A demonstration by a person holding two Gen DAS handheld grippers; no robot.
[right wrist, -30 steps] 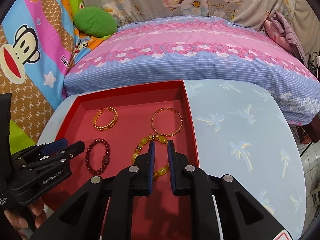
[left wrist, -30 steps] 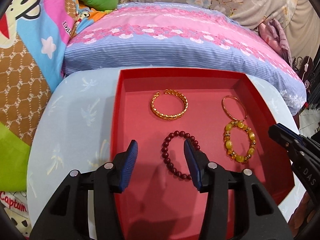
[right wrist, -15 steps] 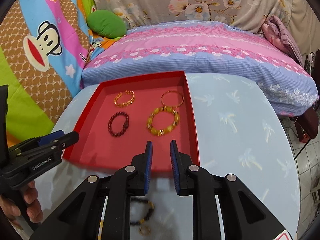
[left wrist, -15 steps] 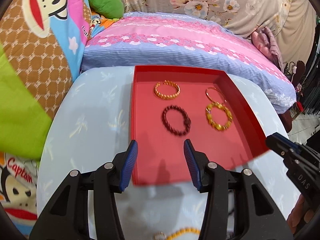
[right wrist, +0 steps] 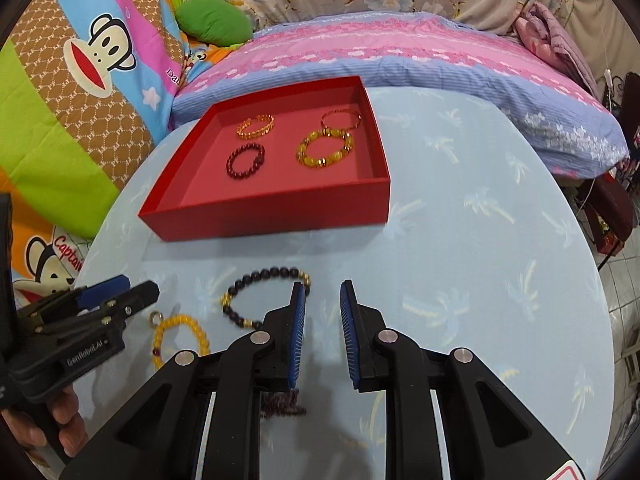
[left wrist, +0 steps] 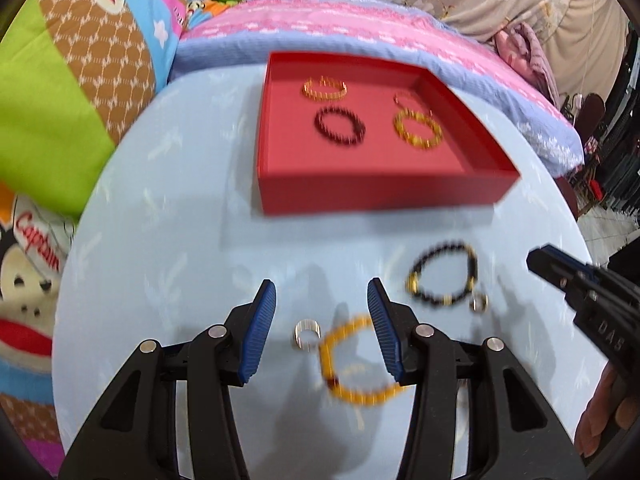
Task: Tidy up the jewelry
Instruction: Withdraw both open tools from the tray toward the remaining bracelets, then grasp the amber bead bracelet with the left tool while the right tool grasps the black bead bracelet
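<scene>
A red tray (right wrist: 264,210) holds a gold chain bangle (right wrist: 256,125), a thin gold bangle (right wrist: 341,118), a dark red bead bracelet (right wrist: 245,161) and a yellow bead bracelet (right wrist: 325,149). Loose on the pale blue table in front of it lie a dark bead bracelet (right wrist: 264,296) (left wrist: 442,274), an amber bead bracelet (right wrist: 180,336) (left wrist: 360,364), a silver ring (left wrist: 307,332) and a small ring (left wrist: 478,303). My left gripper (left wrist: 322,312) hovers open above the silver ring and the amber bracelet, holding nothing. My right gripper (right wrist: 323,304) stands narrowly open beside the dark bracelet, with nothing between its pads.
The round table (right wrist: 460,240) ends at a bed with a pink and blue cover (right wrist: 400,52) behind the tray. A cartoon-print blanket (right wrist: 80,100) lies along the left. Something purple and beaded (right wrist: 282,402) shows under my right gripper. A hand (right wrist: 60,420) holds the left gripper.
Both grippers have drawn back from over the tray to the near side of the table, bringing the loose bracelets and rings into view. The right jaws have parted slightly.
</scene>
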